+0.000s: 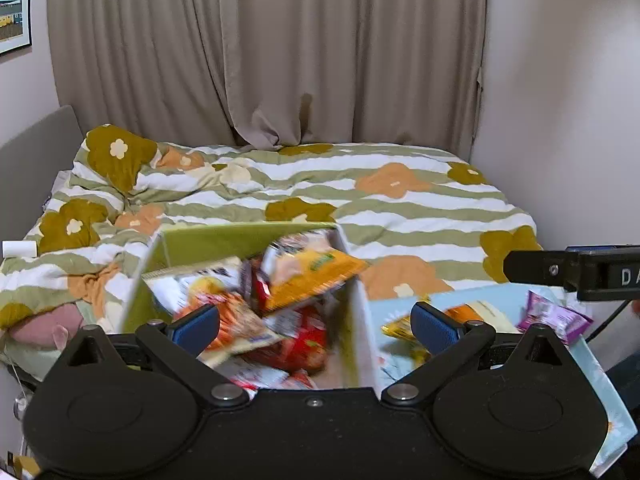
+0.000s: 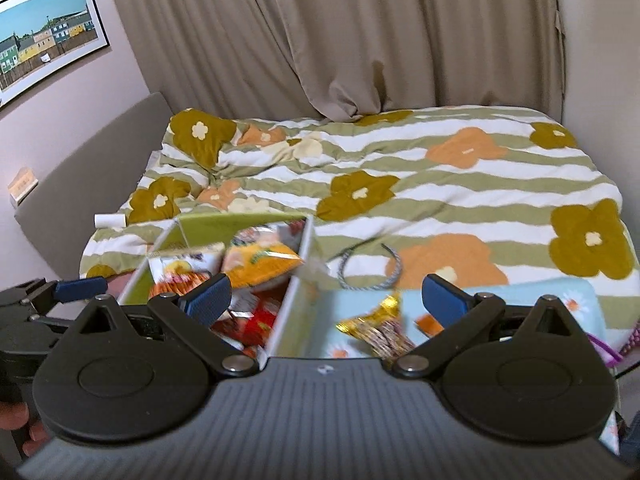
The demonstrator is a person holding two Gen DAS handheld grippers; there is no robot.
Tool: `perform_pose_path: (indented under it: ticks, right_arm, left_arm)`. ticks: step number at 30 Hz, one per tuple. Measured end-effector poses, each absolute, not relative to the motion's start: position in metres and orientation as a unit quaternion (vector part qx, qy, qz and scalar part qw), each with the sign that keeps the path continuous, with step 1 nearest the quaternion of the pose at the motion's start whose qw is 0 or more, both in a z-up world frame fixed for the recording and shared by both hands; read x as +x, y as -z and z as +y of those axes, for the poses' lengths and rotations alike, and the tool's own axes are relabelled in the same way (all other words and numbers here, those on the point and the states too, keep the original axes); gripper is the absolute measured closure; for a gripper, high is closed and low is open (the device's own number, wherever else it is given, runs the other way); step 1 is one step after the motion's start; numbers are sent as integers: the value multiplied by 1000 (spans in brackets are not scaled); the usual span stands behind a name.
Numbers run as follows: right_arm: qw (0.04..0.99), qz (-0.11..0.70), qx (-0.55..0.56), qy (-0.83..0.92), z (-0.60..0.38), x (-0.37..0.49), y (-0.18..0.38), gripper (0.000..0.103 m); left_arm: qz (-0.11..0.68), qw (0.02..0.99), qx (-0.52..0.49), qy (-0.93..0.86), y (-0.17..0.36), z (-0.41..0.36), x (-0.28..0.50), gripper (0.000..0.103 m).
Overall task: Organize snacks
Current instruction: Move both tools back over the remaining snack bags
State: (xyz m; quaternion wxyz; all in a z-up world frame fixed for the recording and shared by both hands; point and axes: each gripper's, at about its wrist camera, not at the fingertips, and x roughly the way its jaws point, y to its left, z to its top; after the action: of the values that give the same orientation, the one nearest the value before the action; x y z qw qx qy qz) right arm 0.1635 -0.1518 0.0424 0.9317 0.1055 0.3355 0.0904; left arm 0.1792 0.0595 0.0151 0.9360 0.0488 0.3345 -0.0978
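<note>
Here, the snack packets (image 1: 280, 304) are piled in a green fabric bin (image 1: 216, 238) that stands on the bed, near its front edge; a large orange bag (image 1: 316, 276) lies tilted across the top of the heap, with red and orange-white packets under it, their print blurred. Just right of the bin, touching its pale side wall, lies a light blue cloth with daisies (image 2: 560, 296), and on it rest a gold-wrapped packet (image 2: 376, 328) and, at its right end, a purple packet (image 1: 556, 316). The left gripper (image 1: 316, 324) hangs above the bin's front, its blue pads spread wide with nothing between them. The right gripper (image 2: 326, 298) hangs over the seam between bin and blue cloth, likewise spread and empty; its dark body reaches in from the right edge of the left wrist view. A thin hoop-like band (image 2: 360, 268) lies on the striped floral duvet (image 2: 460, 200) behind the cloth. Beyond the bed hang beige curtains (image 2: 360, 40), and a framed picture of coloured houses (image 2: 44, 36) is on the left wall above a grey headboard (image 2: 92, 152).
</note>
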Motion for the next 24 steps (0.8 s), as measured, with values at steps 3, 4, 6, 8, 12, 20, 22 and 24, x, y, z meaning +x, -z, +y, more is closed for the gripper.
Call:
perform_pose_path:
  ticks: [3, 4, 6, 8, 12, 20, 22, 24]
  right_arm:
    - [932, 340, 96, -85, -173, 149, -35, 0]
    - [931, 342, 93, -85, -178, 145, -32, 0]
    - [930, 346, 89, -81, -191, 137, -24, 0]
    - [927, 354, 89, -85, -201, 131, -15, 0]
    - [916, 374, 98, -106, -221, 122, 3, 0]
    - [892, 414, 96, -153, -243, 111, 45, 0]
    - [886, 423, 97, -163, -246, 110, 55, 0]
    - [879, 432, 99, -173, -247, 110, 66, 0]
  left_arm:
    - [340, 935, 52, 91, -8, 41, 165, 0]
    - [341, 934, 53, 88, -5, 35, 161, 0]
    - [347, 933, 54, 81, 3, 24, 152, 0]
    - [354, 930, 56, 76, 10, 14, 144, 0]
    - [364, 927, 65, 66, 29, -4, 126, 0]
    - [377, 913, 134, 79, 77, -40, 98, 1]
    - [377, 908, 159, 84, 89, -48, 96, 1]
    - [378, 903, 184, 86, 100, -52, 94, 2]
